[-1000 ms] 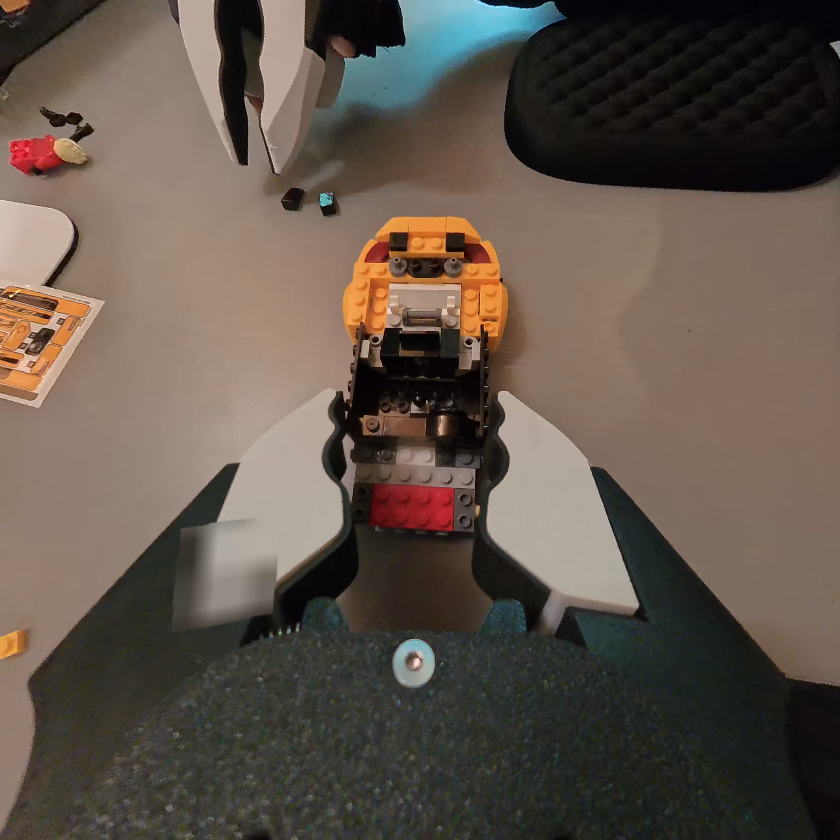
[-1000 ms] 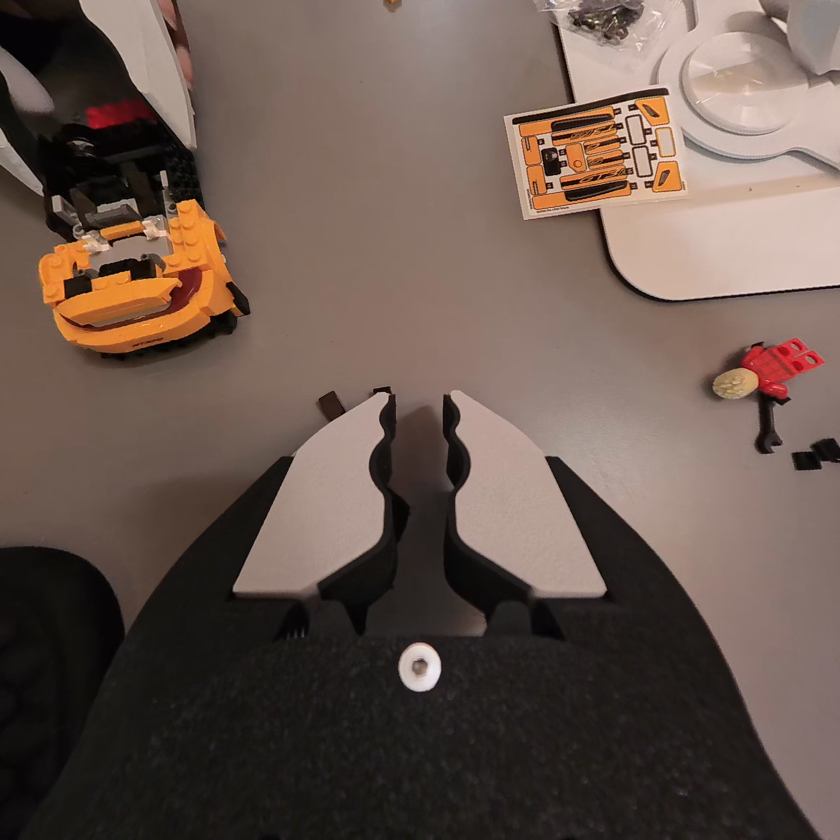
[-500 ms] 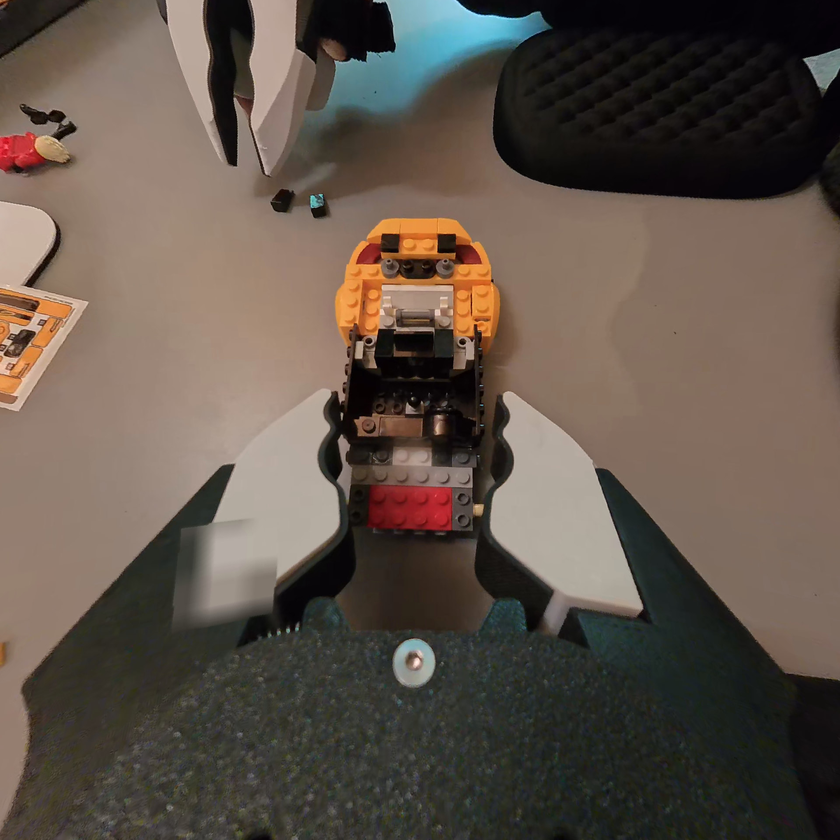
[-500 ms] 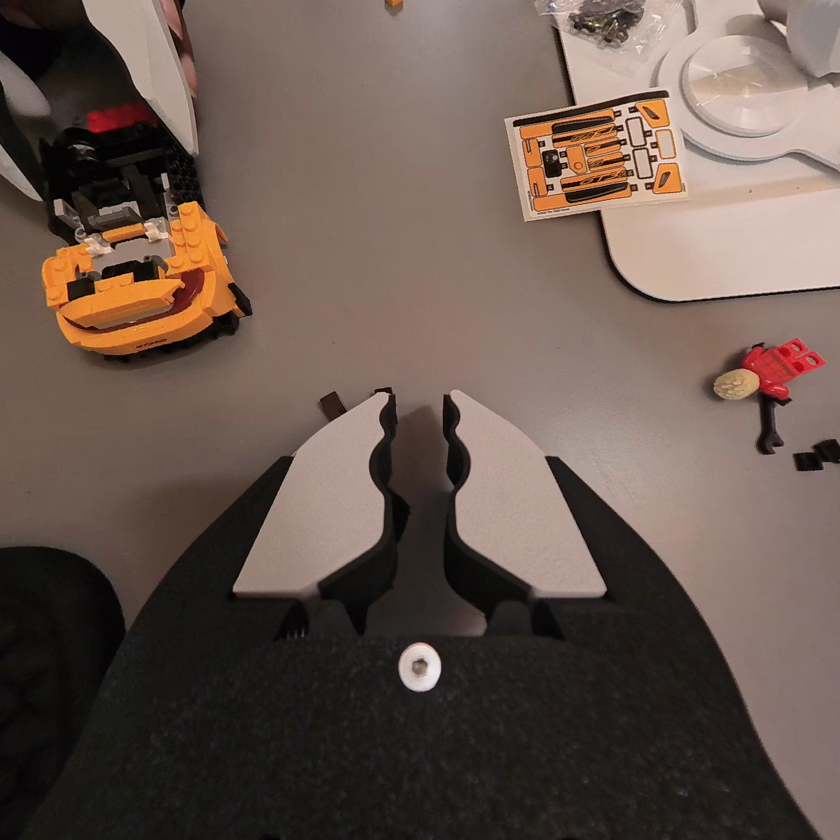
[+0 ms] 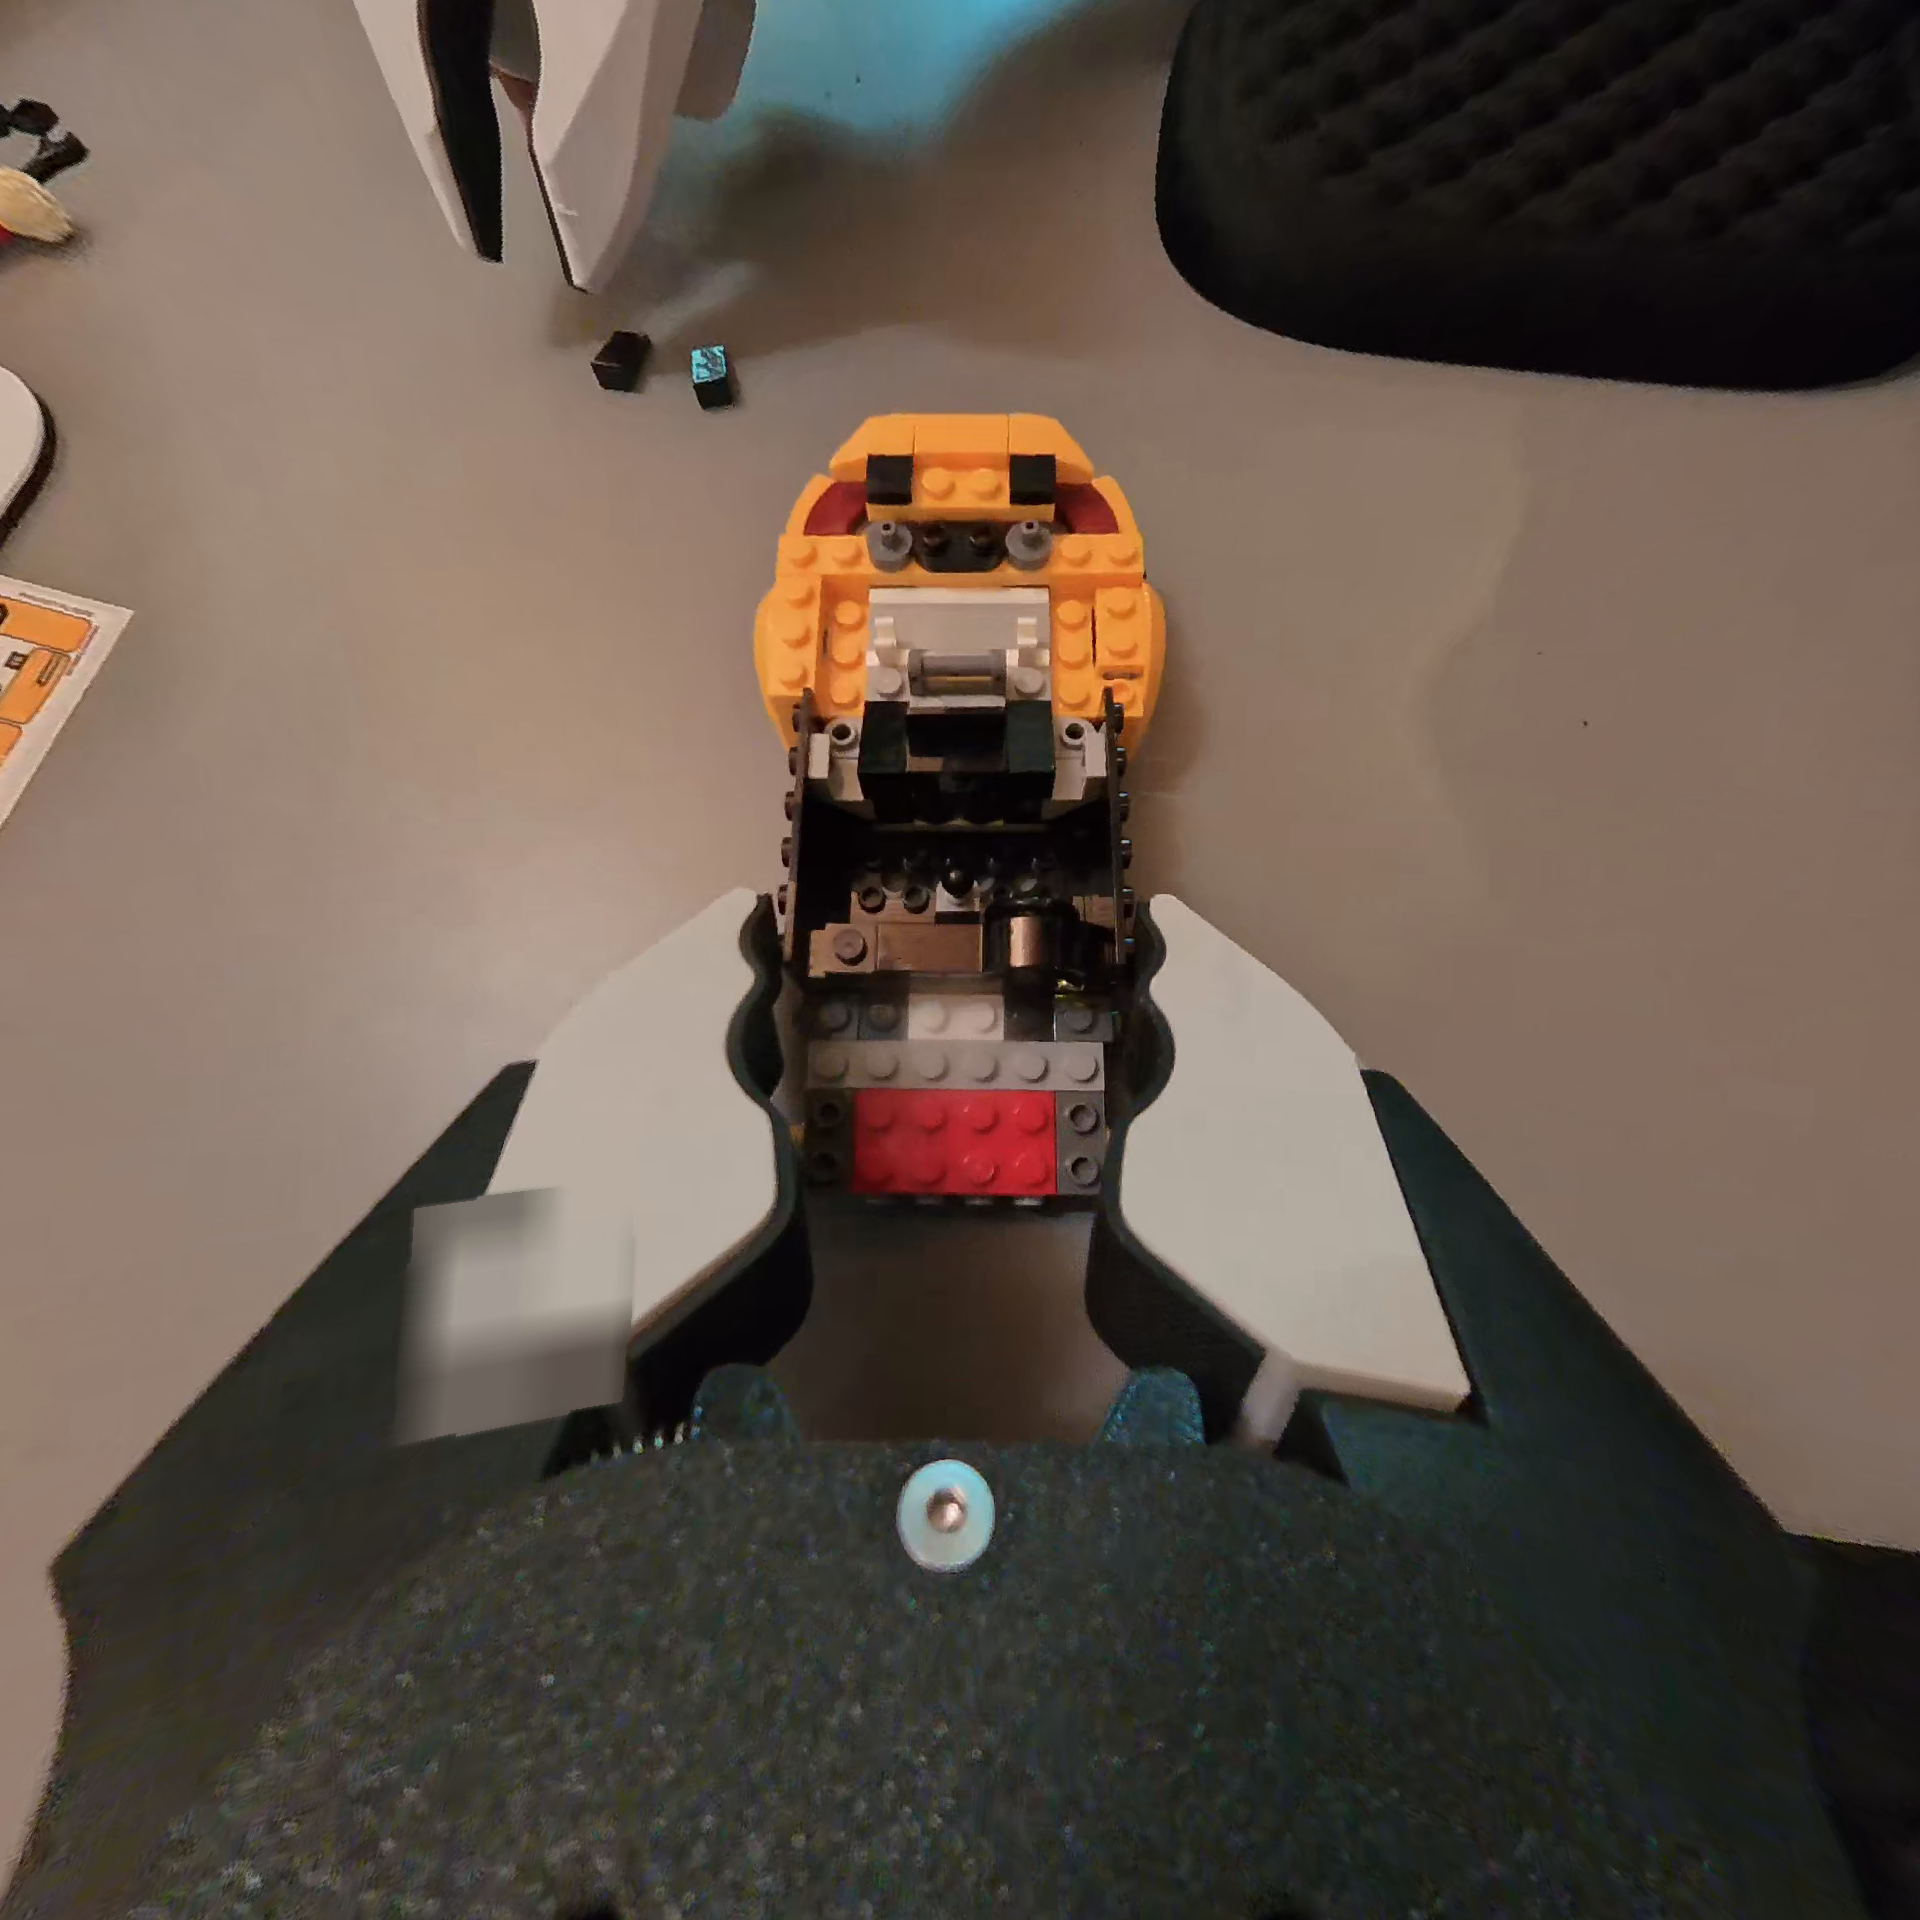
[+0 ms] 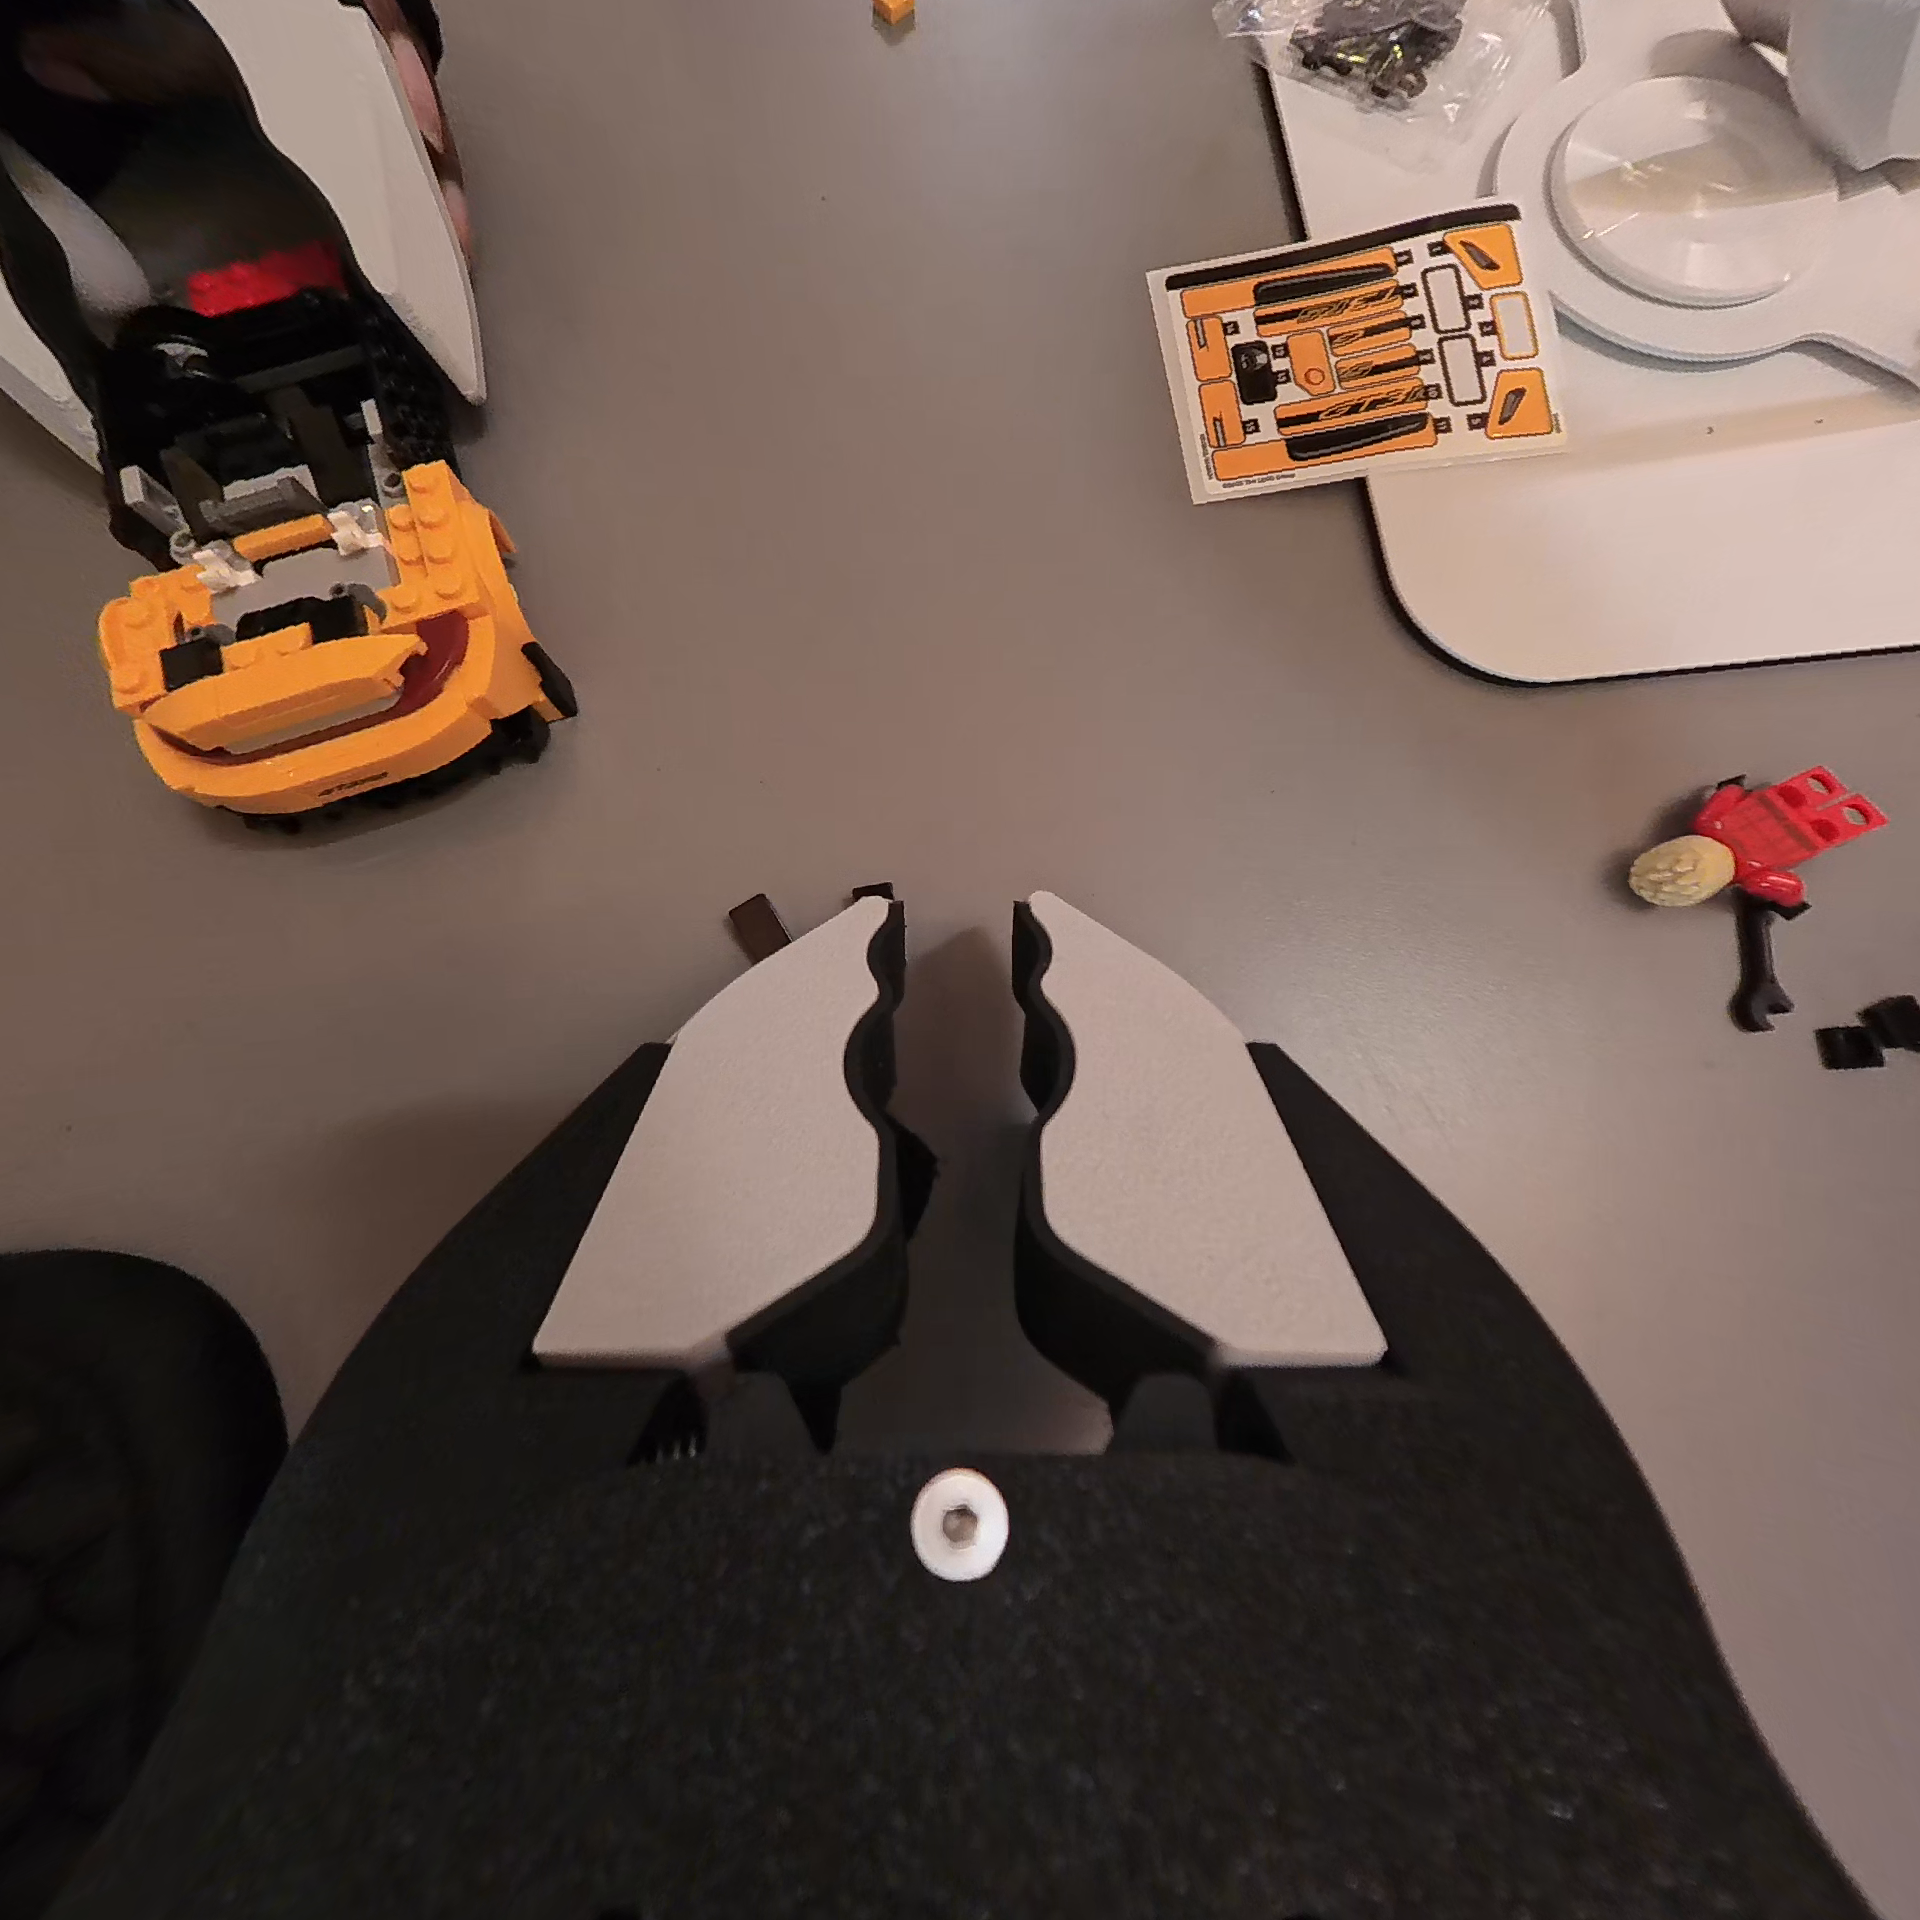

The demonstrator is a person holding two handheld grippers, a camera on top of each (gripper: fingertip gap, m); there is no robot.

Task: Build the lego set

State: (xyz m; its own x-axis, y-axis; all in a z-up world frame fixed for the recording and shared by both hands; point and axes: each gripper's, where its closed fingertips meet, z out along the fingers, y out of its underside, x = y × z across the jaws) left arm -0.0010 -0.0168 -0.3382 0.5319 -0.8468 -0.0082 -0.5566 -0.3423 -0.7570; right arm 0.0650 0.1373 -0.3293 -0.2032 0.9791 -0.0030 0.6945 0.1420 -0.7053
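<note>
Two small dark loose pieces (image 5: 665, 366) lie on the grey table (image 5: 1455, 831) at about 11 o'clock from the half-built orange lego car (image 5: 961, 748), just beyond its nose and close under the tips of the right gripper (image 5: 535, 249), which hangs above them with its fingers drawn near each other, a narrow gap between them and nothing in it. In the right wrist view the right gripper (image 6: 954, 914) shows that same slim gap over bare table, with the two pieces partly hidden behind its left fingertip at 11 o'clock.

The left gripper (image 5: 956, 914) has its fingers clamped on the car's dark rear section, one on each flank, the red plate at the tail sitting between them and the orange nose pointing to 12 o'clock. From the right wrist view the car (image 6: 322, 623) sits at 10 o'clock, nose toward the camera, the left gripper's white fingers (image 6: 416, 208) closing around its rear.

A quilted black pad (image 5: 1558, 187) fills 1 o'clock in the left view, well apart from the car. An orange sticker sheet (image 6: 1356, 353) lies at 1 o'clock in the right view, overlapping the edge of a white board (image 6: 1662, 582), with a clear bag of dark parts (image 6: 1361, 47) on the board's far corner. A red minifigure (image 6: 1756, 842) lies flat at 3 o'clock, with a black wrench piece (image 6: 1756, 977) and small black bits (image 6: 1870, 1039) just beside it. One orange piece (image 6: 894, 8) is at 12 o'clock, cut by the frame.
</note>
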